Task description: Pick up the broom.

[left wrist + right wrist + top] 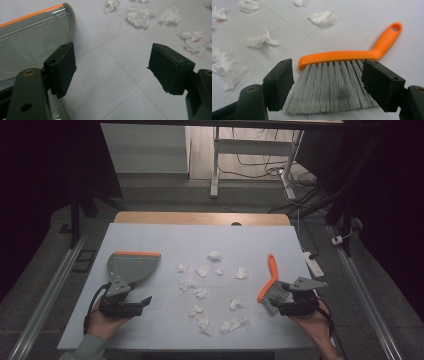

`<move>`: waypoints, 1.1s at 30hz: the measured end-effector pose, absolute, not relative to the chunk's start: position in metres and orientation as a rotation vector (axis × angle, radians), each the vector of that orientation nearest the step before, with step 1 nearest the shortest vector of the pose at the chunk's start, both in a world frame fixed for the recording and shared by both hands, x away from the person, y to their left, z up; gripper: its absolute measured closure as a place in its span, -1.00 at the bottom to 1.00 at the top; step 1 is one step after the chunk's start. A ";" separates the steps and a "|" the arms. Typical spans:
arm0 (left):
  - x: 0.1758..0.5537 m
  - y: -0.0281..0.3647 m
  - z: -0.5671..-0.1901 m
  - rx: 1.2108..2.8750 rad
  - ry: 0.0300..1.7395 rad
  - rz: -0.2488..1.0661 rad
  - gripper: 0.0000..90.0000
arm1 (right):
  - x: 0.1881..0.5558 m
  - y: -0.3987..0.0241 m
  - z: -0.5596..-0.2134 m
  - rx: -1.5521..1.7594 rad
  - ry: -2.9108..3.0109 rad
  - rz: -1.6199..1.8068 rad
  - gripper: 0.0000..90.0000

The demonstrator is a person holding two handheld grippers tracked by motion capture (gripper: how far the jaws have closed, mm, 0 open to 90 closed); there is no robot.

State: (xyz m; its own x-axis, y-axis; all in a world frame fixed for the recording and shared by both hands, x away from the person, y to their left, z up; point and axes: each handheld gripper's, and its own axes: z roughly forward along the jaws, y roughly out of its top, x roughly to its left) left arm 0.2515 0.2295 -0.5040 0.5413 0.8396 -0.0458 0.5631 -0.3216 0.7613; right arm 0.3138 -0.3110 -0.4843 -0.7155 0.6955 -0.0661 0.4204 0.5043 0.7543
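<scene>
We're at pickup: both jaws gape wide, holding nothing. The right gripper (327,82) straddles the brush (342,75) at four o'clock; the left gripper (111,72) needs the dustpan (131,266) at nine o'clock.

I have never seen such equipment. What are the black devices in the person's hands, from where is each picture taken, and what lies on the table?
A person sits at a table and holds a hand tool in each hand: a gripper with two black fingers.

The wide picture comes from a fixed camera above the table. It shows the left gripper and the right gripper. The other two pictures come from small cameras riding on each gripper, looking along its fingers.

On the table lie a grey dustpan with an orange edge, an orange brush with grey bristles, and many crumpled paper scraps between them.

Nothing is held. Both grippers are open. The left one is beside the dustpan; the right one has its fingers on either side of the brush bristles, not squeezing them.
</scene>
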 end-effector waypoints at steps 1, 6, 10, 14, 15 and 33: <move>0.252 0.229 -0.504 2.025 1.131 0.468 -0.49 | 0.314 -0.311 -0.484 0.936 2.390 1.045 -0.43; 0.252 0.228 -0.504 2.030 1.128 0.465 -0.49 | 0.316 -0.308 -0.475 1.009 2.376 0.952 -0.38; 0.253 0.226 -0.505 2.040 1.124 0.461 -0.49 | 0.320 -0.307 -0.460 1.089 2.338 0.941 -0.33; 0.253 0.226 -0.504 2.037 1.122 0.462 -0.48 | 0.328 -0.305 -0.451 1.127 2.333 0.921 -0.33; 0.254 0.225 -0.503 2.033 1.119 0.462 -0.49 | 0.337 -0.303 -0.446 1.159 2.345 0.882 -0.33; 0.252 0.217 -0.503 2.064 1.059 0.455 -0.49 | 0.424 -0.279 -0.449 1.648 2.358 0.470 -0.28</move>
